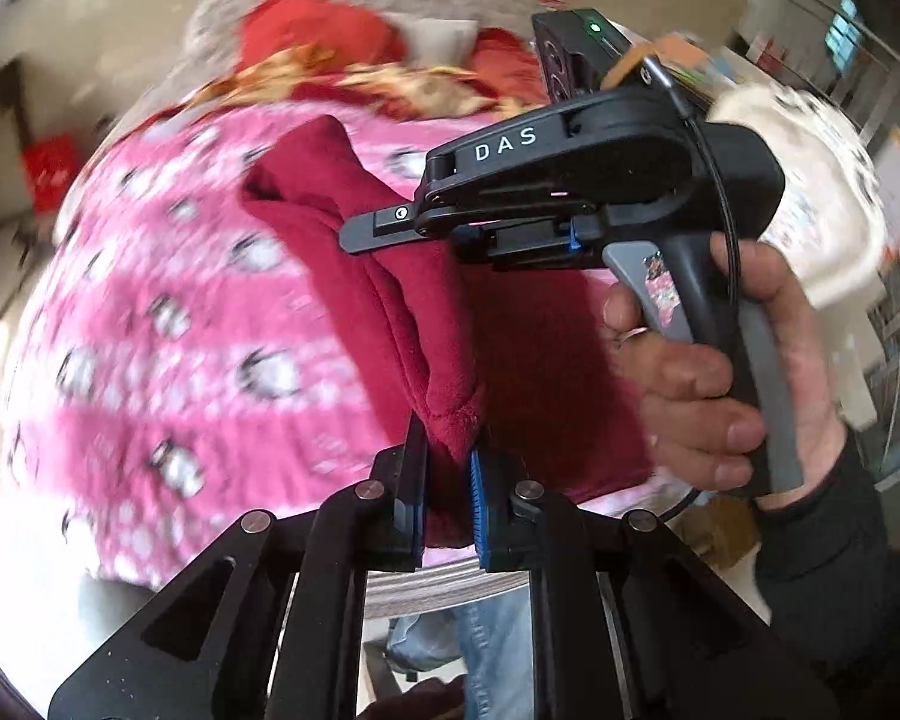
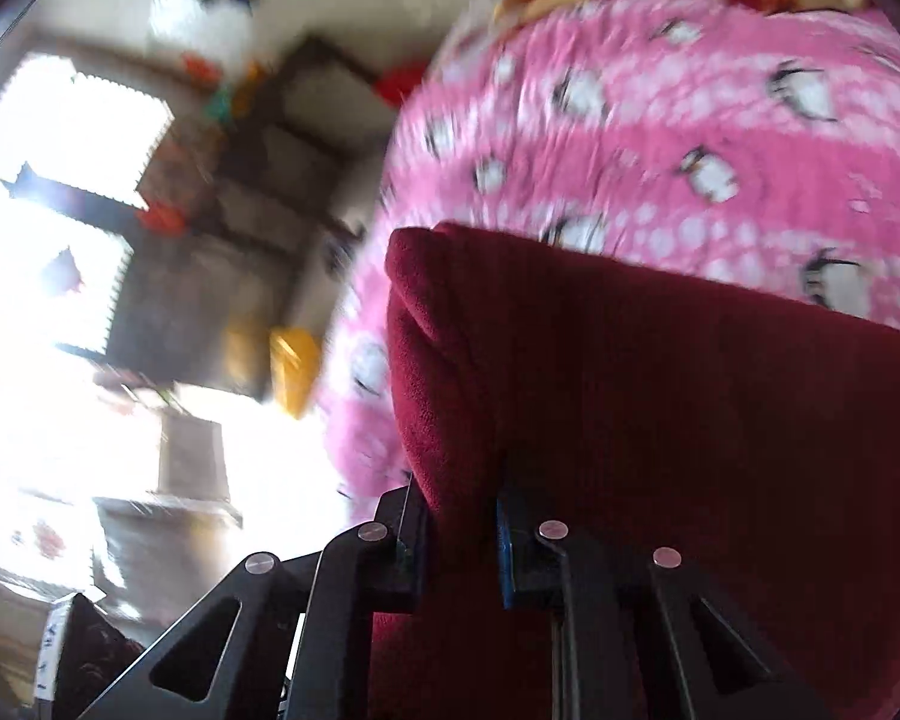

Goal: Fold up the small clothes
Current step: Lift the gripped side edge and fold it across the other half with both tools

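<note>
A dark red fleece garment (image 1: 390,276) hangs lifted above a pink blanket with white penguin prints (image 1: 168,312). My left gripper (image 1: 448,480) is shut on the garment's near edge, which bunches between its pads. My right gripper (image 2: 457,531) is shut on another edge of the same garment (image 2: 660,420), which fills the lower right of the right wrist view. The right gripper also shows in the left wrist view (image 1: 378,228), held by a hand, its fingers over the cloth. Both views are motion blurred.
A red and gold patterned cloth (image 1: 360,78) lies at the far side of the blanket. A white patterned cloth (image 1: 810,180) lies at the right. Dark shelves (image 2: 282,168) and a yellow object (image 2: 294,366) stand on the floor left of the blanket (image 2: 690,138).
</note>
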A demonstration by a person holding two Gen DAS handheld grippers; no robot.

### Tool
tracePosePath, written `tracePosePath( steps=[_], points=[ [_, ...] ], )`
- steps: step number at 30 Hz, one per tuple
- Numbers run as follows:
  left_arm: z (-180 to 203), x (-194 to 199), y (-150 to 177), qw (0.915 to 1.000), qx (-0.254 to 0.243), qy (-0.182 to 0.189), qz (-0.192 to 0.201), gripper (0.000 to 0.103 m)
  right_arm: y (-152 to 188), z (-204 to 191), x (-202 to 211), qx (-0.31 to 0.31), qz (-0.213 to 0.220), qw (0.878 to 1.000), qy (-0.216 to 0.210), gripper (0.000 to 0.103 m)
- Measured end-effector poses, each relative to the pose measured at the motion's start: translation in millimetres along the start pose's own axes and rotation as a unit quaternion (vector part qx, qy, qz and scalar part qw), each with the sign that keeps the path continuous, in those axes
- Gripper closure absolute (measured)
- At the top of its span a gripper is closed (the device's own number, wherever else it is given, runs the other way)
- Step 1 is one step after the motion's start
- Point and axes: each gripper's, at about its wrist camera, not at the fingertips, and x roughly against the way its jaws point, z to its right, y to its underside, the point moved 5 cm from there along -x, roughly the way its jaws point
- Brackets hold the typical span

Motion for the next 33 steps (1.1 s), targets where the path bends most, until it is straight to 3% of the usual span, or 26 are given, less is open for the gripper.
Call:
tracePosePath(
  steps=[7, 9, 14, 17, 21, 23, 24, 25, 27, 30, 33],
  points=[
    [89.8, -62.3, -2.4, 0.9943, -0.081, 0.047, -0.051, 0.093, 21.4, 85.1, 102.0, -0.071, 0.105, 0.991, -0.036, 0.088],
    [104.6, -91.5, 2.5, 0.9914, -0.089, 0.059, -0.076, 0.093, 31.0, 113.0, 108.6, -0.098, 0.112, 0.988, -0.042, 0.089],
    [128.9, -130.9, 15.7, 0.9866, -0.108, 0.05, -0.112, 0.093, 44.8, 173.3, 117.5, -0.148, 0.121, 0.98, -0.063, 0.089],
    [135.6, -142.2, 20.2, 0.9839, -0.129, 0.041, -0.116, 0.093, 55.4, 187.2, 122.8, -0.163, 0.136, 0.974, -0.082, 0.09],
    [137.1, -157.1, 30.9, 0.9803, -0.143, 0.018, -0.135, 0.092, 69.1, 194.6, 124.3, -0.145, 0.139, 0.977, -0.067, 0.087],
    [138.3, -149.7, 30.7, 0.9813, -0.149, 0.011, -0.122, 0.092, 69.2, 184.7, 138.6, -0.115, 0.146, 0.979, -0.077, 0.087],
    [139.7, -145.2, 30.0, 0.9816, -0.153, 0.004, -0.114, 0.092, 65.6, 175.1, 147.9, -0.093, 0.153, 0.981, -0.078, 0.078],
    [141.0, -140.0, 31.1, 0.9818, -0.155, -0.003, -0.109, 0.092, 64.1, 168.6, 154.2, -0.078, 0.158, 0.981, -0.079, 0.048],
    [140.5, -134.2, 33.7, 0.9816, -0.159, -0.014, -0.104, 0.092, 52.6, 144.4, 168.6, -0.031, 0.164, 0.983, -0.079, 0.014],
    [140.1, -135.4, 39.3, 0.9815, -0.161, -0.021, -0.102, 0.092, 36.6, 96.6, 169.1, 0.039, 0.12, 0.985, -0.119, 0.014],
    [140.6, -135.7, 42.1, 0.9815, -0.164, -0.021, -0.097, 0.092, 17.1, 63.7, 146.0, 0.073, 0.063, 0.992, -0.082, 0.017]
  ],
)
